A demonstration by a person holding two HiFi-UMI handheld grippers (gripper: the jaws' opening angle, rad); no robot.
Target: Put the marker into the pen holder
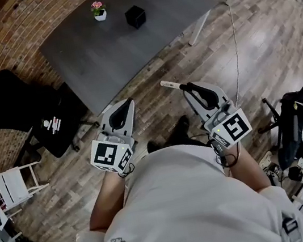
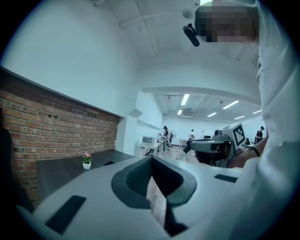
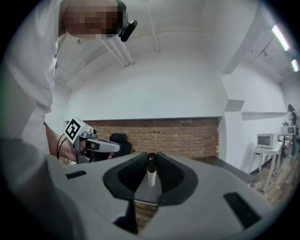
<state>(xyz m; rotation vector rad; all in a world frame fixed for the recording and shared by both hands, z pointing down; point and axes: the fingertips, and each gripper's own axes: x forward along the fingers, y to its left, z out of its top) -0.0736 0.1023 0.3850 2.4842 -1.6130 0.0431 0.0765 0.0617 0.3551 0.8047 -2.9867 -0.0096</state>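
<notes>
The white marker with a black cap is clamped crosswise in my right gripper, its white end sticking out to the left. In the right gripper view the marker stands upright between the pads, cap up. The pen holder, a small black cube, stands on the dark grey table well ahead of both grippers. My left gripper is held over the wooden floor near the table's front edge, jaws together and empty. My left gripper shows only floor in the slit behind its closed tips.
A small white pot with pink flowers stands left of the pen holder. A black chair is by the brick wall at left. A white rack sits lower left. Another chair is at right, and a cable runs across the floor.
</notes>
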